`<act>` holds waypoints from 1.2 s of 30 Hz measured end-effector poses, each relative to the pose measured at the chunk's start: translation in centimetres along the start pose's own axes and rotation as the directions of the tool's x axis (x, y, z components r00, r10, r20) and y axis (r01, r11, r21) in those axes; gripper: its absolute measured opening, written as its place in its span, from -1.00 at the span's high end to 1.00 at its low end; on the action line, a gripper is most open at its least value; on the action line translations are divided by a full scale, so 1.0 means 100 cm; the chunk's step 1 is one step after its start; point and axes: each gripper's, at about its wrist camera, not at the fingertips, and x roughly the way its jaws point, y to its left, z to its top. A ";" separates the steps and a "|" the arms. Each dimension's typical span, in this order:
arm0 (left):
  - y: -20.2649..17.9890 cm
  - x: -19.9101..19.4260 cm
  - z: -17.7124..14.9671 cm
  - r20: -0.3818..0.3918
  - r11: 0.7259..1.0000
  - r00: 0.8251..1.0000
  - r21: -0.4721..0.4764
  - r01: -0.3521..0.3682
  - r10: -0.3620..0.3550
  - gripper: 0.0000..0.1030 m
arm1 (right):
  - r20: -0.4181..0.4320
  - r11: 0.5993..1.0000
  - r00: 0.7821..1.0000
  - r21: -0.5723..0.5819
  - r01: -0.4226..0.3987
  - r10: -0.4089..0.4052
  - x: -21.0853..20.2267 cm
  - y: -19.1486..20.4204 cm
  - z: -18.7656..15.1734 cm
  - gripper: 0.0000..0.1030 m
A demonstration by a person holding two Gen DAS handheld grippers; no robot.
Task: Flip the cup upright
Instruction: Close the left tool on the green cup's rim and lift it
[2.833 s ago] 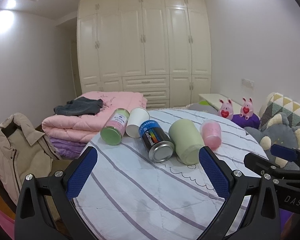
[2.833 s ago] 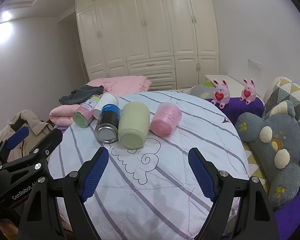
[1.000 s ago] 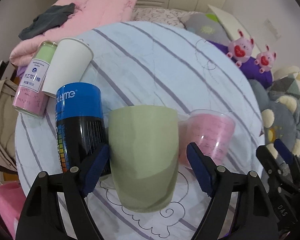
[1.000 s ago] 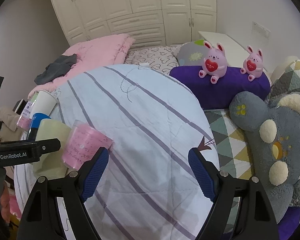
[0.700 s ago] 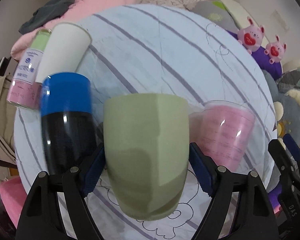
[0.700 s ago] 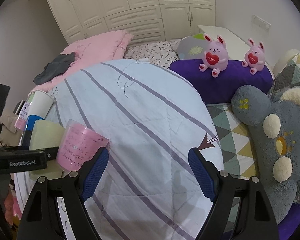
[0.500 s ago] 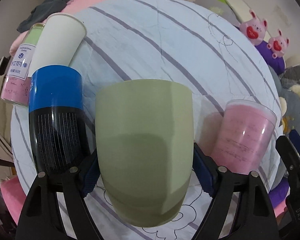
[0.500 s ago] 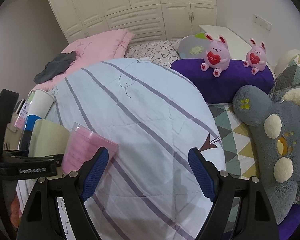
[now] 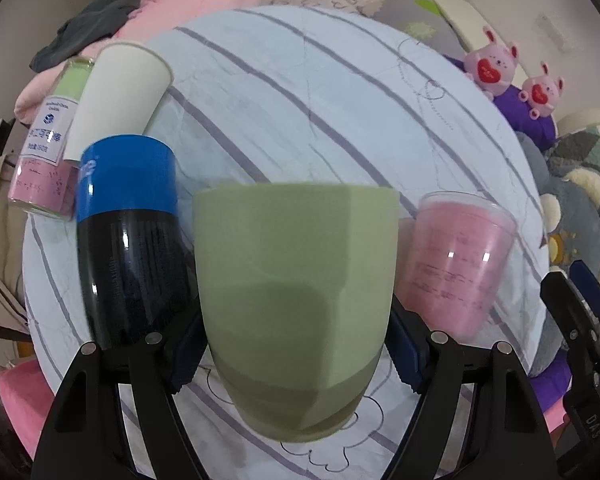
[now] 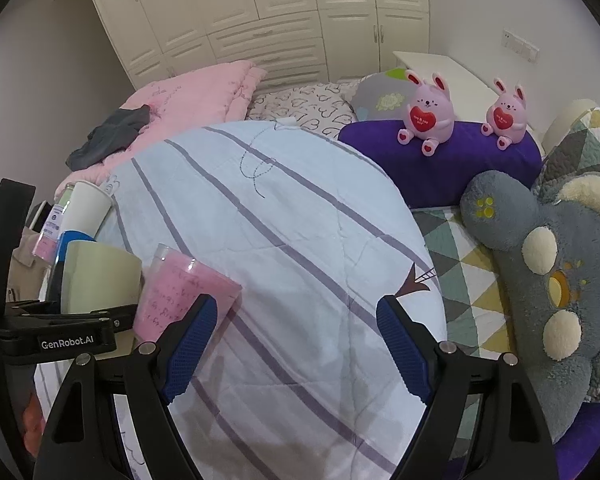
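Note:
A pale green cup (image 9: 296,292) lies on its side on the striped cloth, mouth away from me. My left gripper (image 9: 296,354) has its blue pads on both sides of the cup's lower body, touching it. The green cup also shows in the right wrist view (image 10: 100,280), with the left gripper's black body across it. A pink translucent cup (image 9: 456,264) lies just right of it and shows in the right wrist view (image 10: 180,292). My right gripper (image 10: 296,348) is open and empty over the cloth, its left finger next to the pink cup.
A blue-capped black can (image 9: 128,240), a white paper cup (image 9: 116,88) and a pink-and-green jar (image 9: 46,148) lie left of the green cup. The round striped table top (image 10: 284,216) has plush toys (image 10: 540,272) and cushions to its right, folded bedding (image 10: 188,100) behind.
My left gripper has come down and forward around the green cup, and its pads have closed in on the cup's sides. The right gripper moved to the right of the pink cup and stays open.

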 end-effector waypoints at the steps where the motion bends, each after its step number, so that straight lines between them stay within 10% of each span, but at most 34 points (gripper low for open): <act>1: 0.000 -0.004 -0.002 0.010 1.000 1.000 0.004 0.003 -0.003 -0.52 | 0.004 1.000 1.000 0.000 0.001 -0.001 -0.003 0.001 0.000 -0.62; 27: 0.022 -0.067 -0.097 0.113 0.997 0.991 0.042 0.067 -0.072 -0.52 | 0.095 0.998 0.995 -0.042 0.037 -0.033 -0.087 0.051 -0.053 -0.62; 36: 0.023 -0.035 -0.120 -0.092 0.991 0.992 0.091 0.098 -0.090 -0.52 | 0.090 0.996 0.996 -0.083 0.015 -0.008 -0.104 0.072 -0.079 -0.62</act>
